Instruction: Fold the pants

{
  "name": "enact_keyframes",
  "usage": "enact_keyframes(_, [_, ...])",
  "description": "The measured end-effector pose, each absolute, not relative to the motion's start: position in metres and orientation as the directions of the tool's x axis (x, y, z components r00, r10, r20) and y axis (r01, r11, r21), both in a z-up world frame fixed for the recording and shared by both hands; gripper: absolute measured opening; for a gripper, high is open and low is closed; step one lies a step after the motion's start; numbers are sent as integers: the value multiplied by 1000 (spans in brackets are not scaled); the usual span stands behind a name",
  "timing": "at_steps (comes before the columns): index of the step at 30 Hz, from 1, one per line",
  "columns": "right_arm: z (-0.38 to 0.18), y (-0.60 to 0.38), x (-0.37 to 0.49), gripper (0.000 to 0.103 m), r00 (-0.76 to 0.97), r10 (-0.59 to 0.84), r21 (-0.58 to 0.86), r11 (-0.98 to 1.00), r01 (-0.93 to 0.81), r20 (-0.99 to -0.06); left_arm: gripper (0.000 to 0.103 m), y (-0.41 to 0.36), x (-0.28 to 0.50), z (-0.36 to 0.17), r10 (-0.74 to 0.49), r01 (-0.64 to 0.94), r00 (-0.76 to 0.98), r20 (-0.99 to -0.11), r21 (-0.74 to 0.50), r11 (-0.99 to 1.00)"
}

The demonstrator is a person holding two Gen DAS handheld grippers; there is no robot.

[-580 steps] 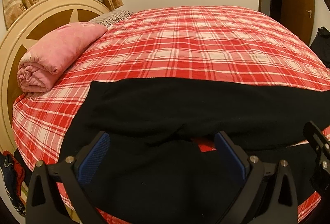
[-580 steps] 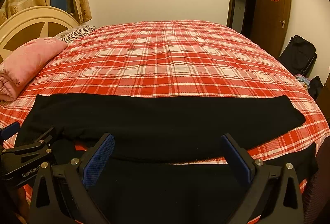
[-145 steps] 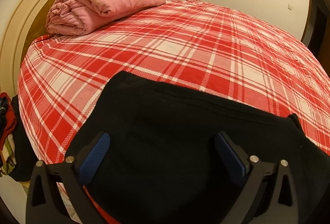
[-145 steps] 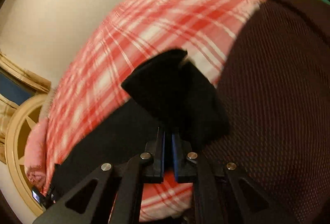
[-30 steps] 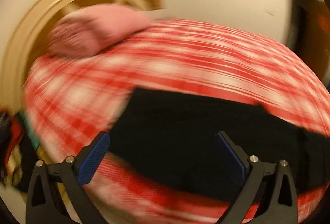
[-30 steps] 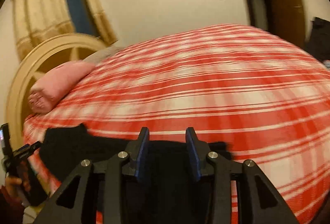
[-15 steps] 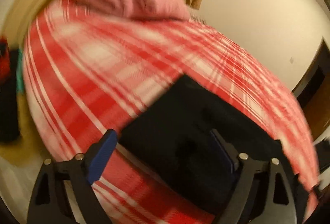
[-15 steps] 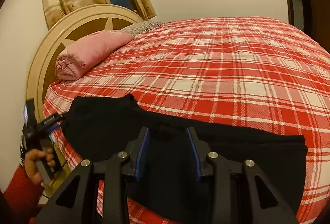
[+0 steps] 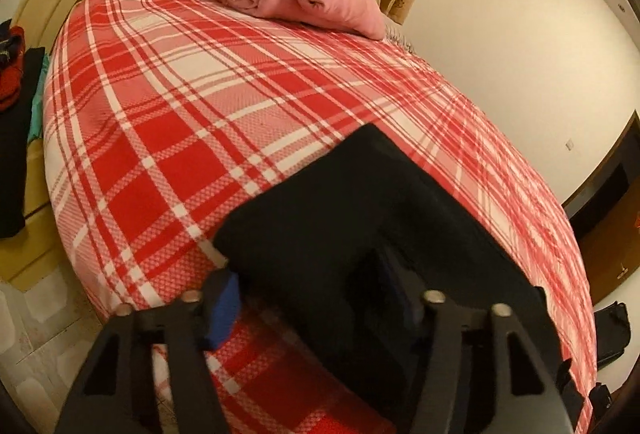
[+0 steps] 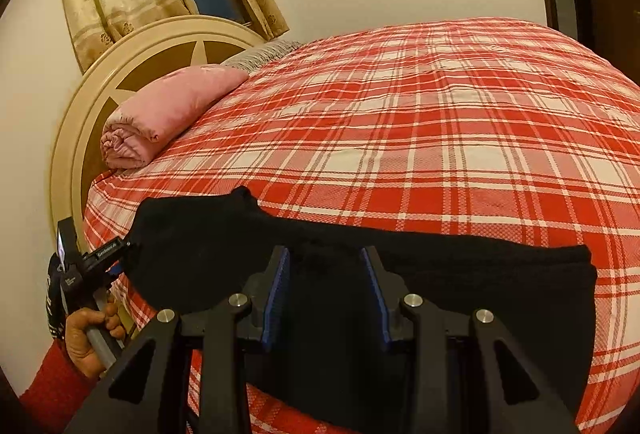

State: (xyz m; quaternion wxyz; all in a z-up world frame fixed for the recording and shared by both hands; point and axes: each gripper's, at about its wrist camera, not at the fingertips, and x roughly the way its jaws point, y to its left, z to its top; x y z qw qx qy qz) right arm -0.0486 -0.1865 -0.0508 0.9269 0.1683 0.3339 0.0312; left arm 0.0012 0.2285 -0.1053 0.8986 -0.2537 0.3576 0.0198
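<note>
The black pants (image 10: 360,274) lie folded into a long band along the near edge of the red plaid bed (image 10: 420,138). In the left wrist view the pants (image 9: 360,234) fill the lower middle. My left gripper (image 9: 316,298) is open, its jaws either side of the pants' near left end, low at the bed's edge. It also shows in the right wrist view (image 10: 92,258), held by a hand at the pants' left end. My right gripper (image 10: 326,294) is partly open over the middle of the pants, holding nothing.
A rolled pink quilt (image 10: 168,110) lies by the round cream headboard (image 10: 120,82). Clothes (image 9: 12,74) lie beside the bed at the left. A dark bag (image 9: 608,330) stands on the floor at the right. A door and curtains are behind.
The left gripper has swung down to the pants' left end at the bed's edge. The right gripper has moved a little closer over the pants, still partly open.
</note>
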Motion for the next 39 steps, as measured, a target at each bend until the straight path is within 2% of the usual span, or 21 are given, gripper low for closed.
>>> enact_keyframes(1, [-51, -190, -50, 39, 778, 168, 342, 937, 65, -606, 43, 231, 1, -105, -167, -204, 748, -642, -462, 863])
enact_keyframes(2, [-51, -193, -51, 39, 780, 165, 349, 934, 72, -604, 26, 231, 1, -103, -196, -185, 749, -632, -484, 855])
enact_keyframes(4, [-51, -201, -53, 39, 787, 154, 368, 925, 98, -597, 24, 230, 4, -99, -227, -162, 747, -625, -502, 849])
enact_keyframes(7, [-49, -219, -61, 39, 802, 122, 391, 909, 147, -585, 24, 219, 2, -84, -203, -134, 762, -615, -457, 879])
enact_keyframes(10, [-48, -241, -71, 39, 815, 81, 417, 886, 205, -574, 23, 196, -6, -57, -226, -29, 794, -564, -407, 913])
enact_keyframes(14, [-54, -266, -82, 39, 813, 61, 462, 846, 265, -578, 22, 143, -25, -11, -351, 201, 812, -466, -342, 918])
enact_keyframes(20, [-69, -280, -97, 39, 801, 83, 504, 814, 289, -593, 22, 54, -60, 16, -579, 514, 705, -409, -266, 815])
enact_keyframes(25, [-74, -283, -105, 39, 799, 83, 503, 815, 290, -595, 22, -12, -93, 7, -706, 689, 552, -444, -234, 686])
enact_keyframes(32, [-74, -293, -115, 39, 807, 73, 513, 804, 300, -586, 22, -64, -127, -5, -779, 826, 400, -482, -179, 535])
enact_keyframes(35, [-74, -294, -117, 39, 809, 72, 515, 803, 300, -583, 23, -83, -132, -14, -779, 856, 363, -511, -148, 496])
enact_keyframes(37, [-74, -293, -117, 39, 804, 60, 503, 807, 309, -591, 25, -99, -130, -27, -742, 872, 333, -582, -110, 477])
enact_keyframes(39, [-74, -294, -119, 39, 802, 56, 501, 806, 315, -595, 32, -105, -130, -39, -711, 875, 318, -628, -95, 475])
